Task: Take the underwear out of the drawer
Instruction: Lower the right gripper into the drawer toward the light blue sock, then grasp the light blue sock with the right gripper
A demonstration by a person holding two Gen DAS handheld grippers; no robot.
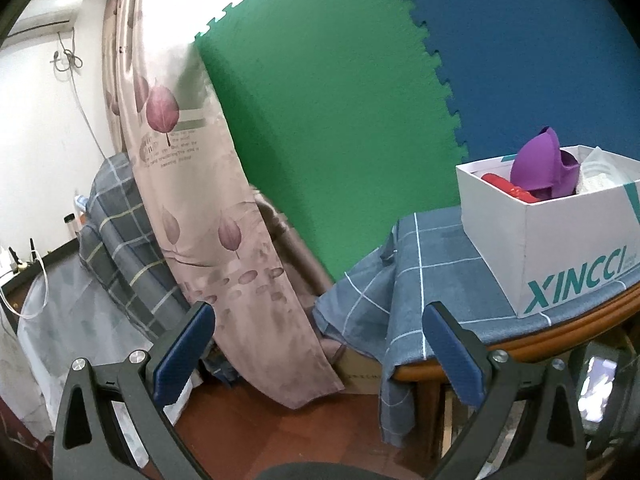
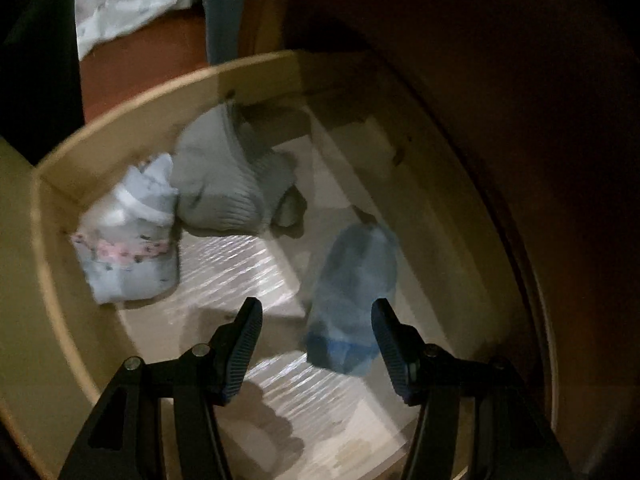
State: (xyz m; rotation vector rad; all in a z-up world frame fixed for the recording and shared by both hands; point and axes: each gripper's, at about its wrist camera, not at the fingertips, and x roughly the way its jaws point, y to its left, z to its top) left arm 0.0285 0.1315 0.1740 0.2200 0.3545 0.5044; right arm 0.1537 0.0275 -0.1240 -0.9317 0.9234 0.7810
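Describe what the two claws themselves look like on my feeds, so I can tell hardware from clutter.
Both match. The left claw has black, angular plastic arms with triangular cut-outs and silver round bolt heads at the joints; its fingers carry dark blue ribbed pads. The right claw, seen in dimmer light, shows the same black frame, bolts and blue ribbed pads. No cables, markings or sleeves are visible.

Open-jawed left gripper (image 1: 320, 328) in front of a leaf-print curtain (image 1: 192, 184), with a white XINCCI box (image 1: 560, 240) holding a purple item (image 1: 540, 168) at the right edge of a cloth-covered table (image 1: 432, 280).
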